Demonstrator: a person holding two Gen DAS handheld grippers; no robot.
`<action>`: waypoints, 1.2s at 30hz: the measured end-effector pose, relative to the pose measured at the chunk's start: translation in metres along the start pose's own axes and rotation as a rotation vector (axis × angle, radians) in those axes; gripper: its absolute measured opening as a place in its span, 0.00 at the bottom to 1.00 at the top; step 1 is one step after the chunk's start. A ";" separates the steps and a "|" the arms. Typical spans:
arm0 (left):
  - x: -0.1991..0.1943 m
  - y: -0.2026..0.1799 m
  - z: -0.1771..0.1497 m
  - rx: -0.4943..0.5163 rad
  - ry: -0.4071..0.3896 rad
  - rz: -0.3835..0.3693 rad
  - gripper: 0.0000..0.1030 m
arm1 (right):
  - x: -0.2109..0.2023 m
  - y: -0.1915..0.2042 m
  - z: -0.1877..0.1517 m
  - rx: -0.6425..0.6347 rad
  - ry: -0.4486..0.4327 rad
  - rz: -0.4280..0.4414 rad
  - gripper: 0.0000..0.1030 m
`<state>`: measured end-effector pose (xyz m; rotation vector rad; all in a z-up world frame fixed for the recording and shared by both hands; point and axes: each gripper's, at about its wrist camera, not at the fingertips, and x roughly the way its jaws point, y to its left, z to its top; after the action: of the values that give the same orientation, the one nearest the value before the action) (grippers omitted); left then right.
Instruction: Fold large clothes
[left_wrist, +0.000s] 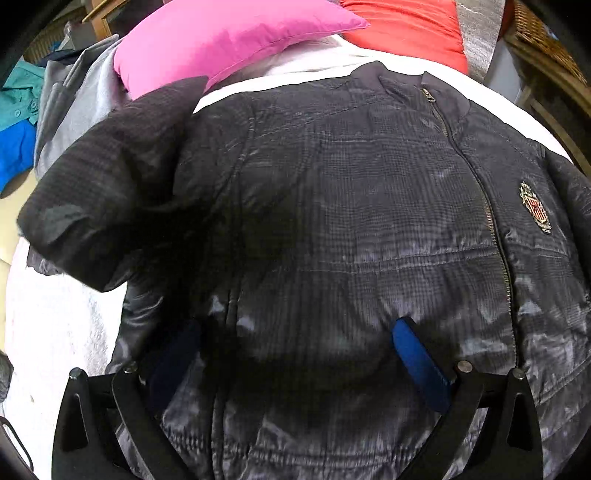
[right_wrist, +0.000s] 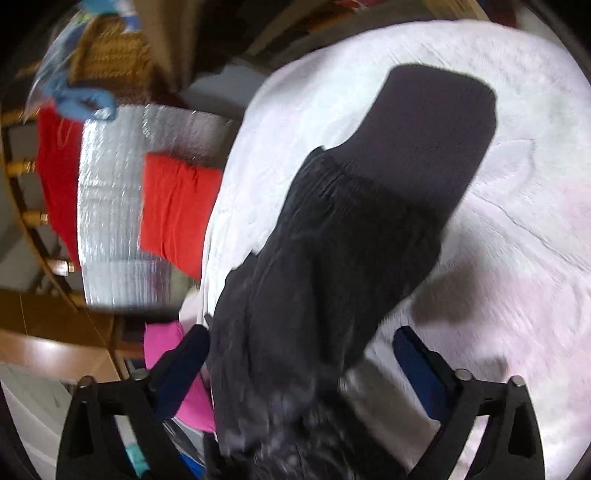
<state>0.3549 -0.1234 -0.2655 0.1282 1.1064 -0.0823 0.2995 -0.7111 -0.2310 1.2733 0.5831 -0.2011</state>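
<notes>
Jacket (left_wrist: 351, 221) flat, collar toward 12 o'clock. Sleeve (right_wrist: 332, 240) runs 6-to-1 o'clock. Left gripper (left_wrist: 295, 350), right gripper (right_wrist: 299, 354) tongs wide, gripping nothing.

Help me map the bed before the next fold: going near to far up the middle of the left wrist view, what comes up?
left gripper → dark checked jacket → its collar → white bedcover → pink pillow.

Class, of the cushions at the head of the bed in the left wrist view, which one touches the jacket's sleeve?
The pink cushion; the red cushion lies clear of the sleeve.
</notes>
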 end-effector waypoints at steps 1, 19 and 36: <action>0.001 0.000 -0.001 -0.007 -0.005 -0.005 1.00 | 0.003 -0.002 0.005 0.001 -0.017 -0.026 0.85; -0.061 0.017 -0.019 -0.037 -0.198 0.077 1.00 | -0.015 0.147 -0.099 -0.655 -0.153 0.146 0.18; -0.105 0.133 -0.029 -0.363 -0.391 0.153 1.00 | 0.080 0.175 -0.306 -1.060 0.681 0.158 0.83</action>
<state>0.2996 0.0122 -0.1759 -0.1258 0.7031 0.2223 0.3543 -0.3578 -0.1776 0.3054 0.9784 0.6394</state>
